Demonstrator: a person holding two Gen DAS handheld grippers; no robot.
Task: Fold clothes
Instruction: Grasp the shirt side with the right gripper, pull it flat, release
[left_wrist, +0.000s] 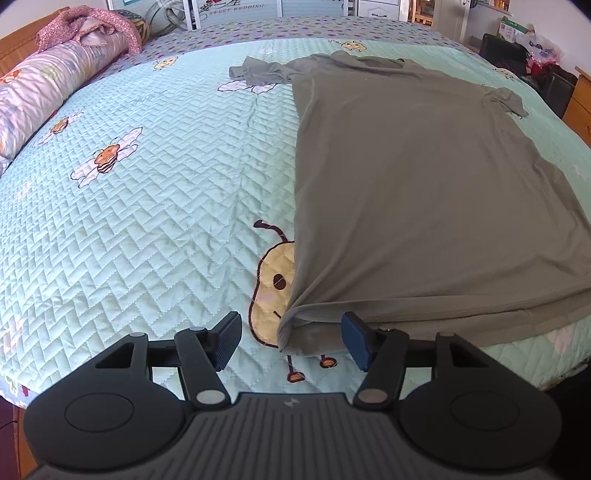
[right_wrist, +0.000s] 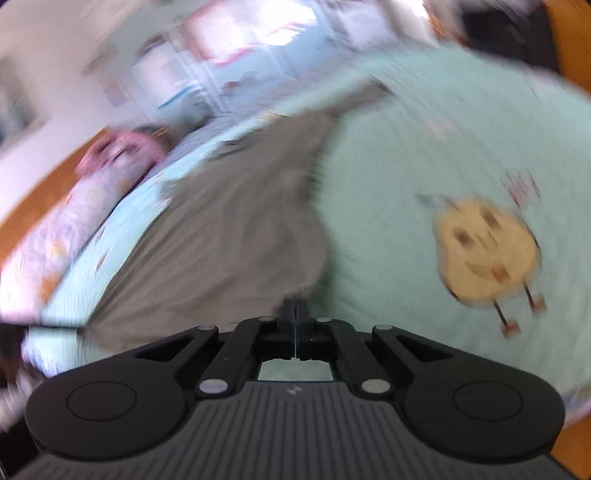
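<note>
Shirt: the grey T-shirt (left_wrist: 424, 177) lies spread flat on the bed (left_wrist: 147, 221), collar end far from you, hem near the bed's edge. One sleeve (left_wrist: 258, 72) sticks out at the far left.
Left tongs: your left tongs (left_wrist: 291, 338) are wide open, with the near left corner of the hem (left_wrist: 295, 325) sitting between the two fingers. They do not hold it.
Right tongs: your right tongs (right_wrist: 295, 314) are squeezed shut at the shirt's near edge (right_wrist: 221, 240). The picture is too blurry to tell if cloth is pinched in them.
Slip risk: if you close the left tongs on only the top layer, the corner could peel apart and the fold would go crooked.
Drag risk: if one side pulls harder than the other, the shirt could bunch up or slide off the bed edge.
Blur risk: the right view is smeared, so a fast move could miss the cloth.
Containers: I see no box or basket for the shirt here.
</note>
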